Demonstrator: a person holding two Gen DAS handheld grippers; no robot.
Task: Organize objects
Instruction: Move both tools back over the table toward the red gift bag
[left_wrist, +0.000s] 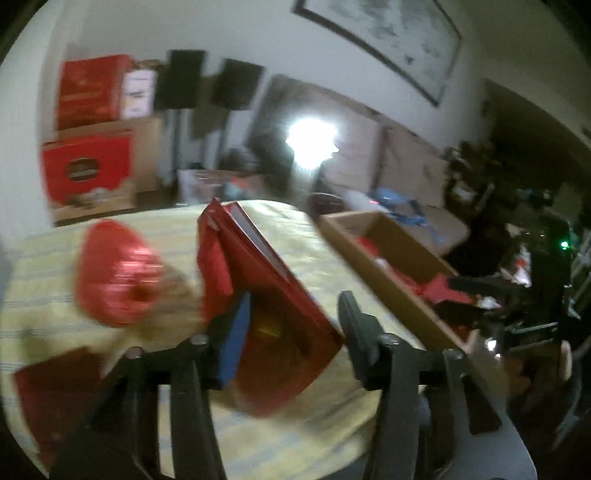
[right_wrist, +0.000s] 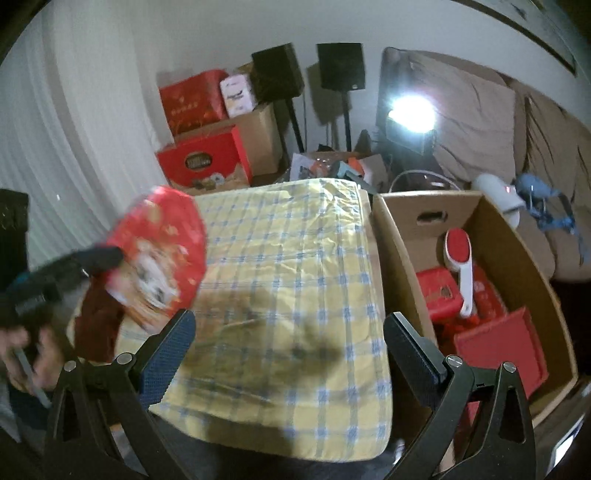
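Left gripper (left_wrist: 291, 328) has a flat red box (left_wrist: 266, 306) tilted between its fingers; blur prevents telling whether the pads press on it. A red foil bag (left_wrist: 118, 273) lies just beside it on the yellow checked tablecloth (left_wrist: 314, 254). Right gripper (right_wrist: 288, 350) stands wide open and empty above the cloth. The cardboard box (right_wrist: 399, 236) beside the table holds a red lint brush (right_wrist: 460, 258) on red packages.

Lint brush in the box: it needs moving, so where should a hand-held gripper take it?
Take the lint brush by its slim white handle, from above: the box walls block the sides, and the handle lies exposed on the red packs, narrower than the oval head.
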